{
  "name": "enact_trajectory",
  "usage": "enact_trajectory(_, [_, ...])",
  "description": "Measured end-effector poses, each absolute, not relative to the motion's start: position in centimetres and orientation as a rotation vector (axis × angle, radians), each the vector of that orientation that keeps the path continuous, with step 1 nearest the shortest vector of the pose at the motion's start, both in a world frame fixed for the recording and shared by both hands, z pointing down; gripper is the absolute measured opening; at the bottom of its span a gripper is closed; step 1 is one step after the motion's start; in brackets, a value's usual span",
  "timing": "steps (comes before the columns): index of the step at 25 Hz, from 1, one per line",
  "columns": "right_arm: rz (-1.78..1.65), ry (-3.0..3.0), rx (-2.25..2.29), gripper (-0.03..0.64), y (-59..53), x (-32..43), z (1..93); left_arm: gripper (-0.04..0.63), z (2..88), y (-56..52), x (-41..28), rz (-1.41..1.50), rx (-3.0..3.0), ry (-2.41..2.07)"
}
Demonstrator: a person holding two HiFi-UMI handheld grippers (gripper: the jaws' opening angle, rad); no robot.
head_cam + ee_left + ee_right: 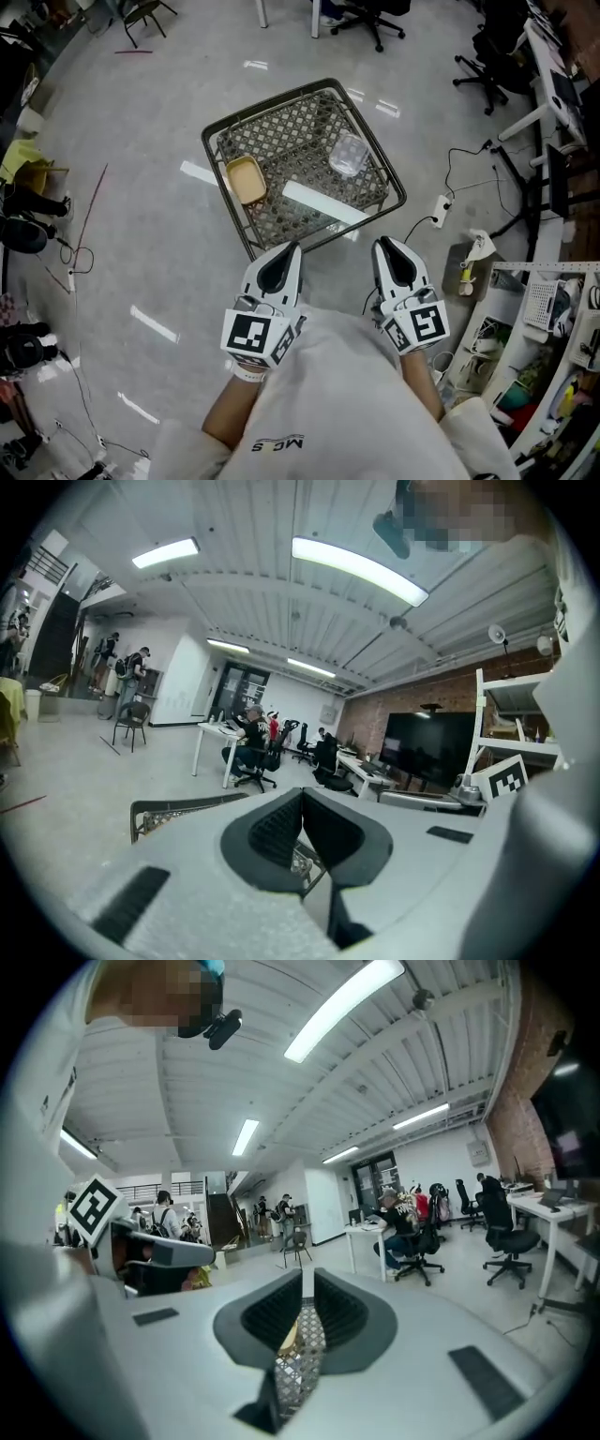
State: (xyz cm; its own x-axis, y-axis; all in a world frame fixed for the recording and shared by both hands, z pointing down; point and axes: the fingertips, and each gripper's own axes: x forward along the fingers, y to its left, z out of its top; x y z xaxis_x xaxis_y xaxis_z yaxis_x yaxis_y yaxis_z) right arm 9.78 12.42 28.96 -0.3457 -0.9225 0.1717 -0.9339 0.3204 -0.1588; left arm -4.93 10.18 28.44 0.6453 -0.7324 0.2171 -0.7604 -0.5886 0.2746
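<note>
A dark wire basket (211, 136) stands on the grey floor in the head view. In it lie a shallow yellow container (246, 179), a clear plastic tub (349, 155) and a long white flat piece (323, 202). My left gripper (292, 246) hovers over the basket's near edge, close to my chest, shut and holding nothing. My right gripper (382, 242) hangs beside it, also shut and bare. In the left gripper view the left gripper (302, 794) points over the basket rim (178, 806). Basket mesh (302, 1354) shows through the thin slit of the right gripper (307, 1279).
Office chairs (370, 14) stand at the far side. A power strip with cable (441, 206) lies right of the basket. A cluttered white shelf (544, 356) fills the lower right, a desk (548, 84) the upper right. A red cable (89, 216) trails on the left floor. People sit at distant desks (246, 738).
</note>
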Motion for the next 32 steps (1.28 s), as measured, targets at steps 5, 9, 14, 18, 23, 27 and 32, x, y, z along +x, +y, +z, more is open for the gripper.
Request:
enact_trajectory(5, [0.368, -2.463, 1.826, 0.037, 6.3, 9.2, 29.1, 0.026, 28.7, 4.2, -5.4, 0.149, 2.548, -1.126])
enact_trajectory(9, [0.429, -2.457, 1.802, 0.037, 3.2, 9.6, 30.0, 0.026, 29.0, 1.4, -5.1, 0.144, 2.510, -1.143])
enact_trajectory(14, [0.402, -2.450, 1.723, 0.037, 0.2, 10.4, 31.5, 0.026, 29.8, -0.5, -3.7, 0.189, 2.493, -1.148])
enact_trajectory(18, [0.389, -2.465, 1.655, 0.038, -1.5, 11.0, 32.4, 0.026, 30.2, -1.4, -2.7, 0.213, 2.489, -1.155])
enact_trajectory(23, [0.408, -2.476, 1.599, 0.038, -3.3, 12.0, 33.7, 0.026, 31.4, -2.5, -2.0, 0.242, 2.448, -1.180])
enact_trajectory(27, [0.432, -2.488, 1.539, 0.060, -4.8, 12.6, 35.6, 0.026, 32.8, -2.9, -1.4, 0.278, 2.415, -1.201])
enact_trajectory(32, [0.450, -2.481, 1.467, 0.109, -6.8, 12.7, 38.7, 0.026, 34.4, -3.8, -1.0, 0.284, 2.386, -1.248])
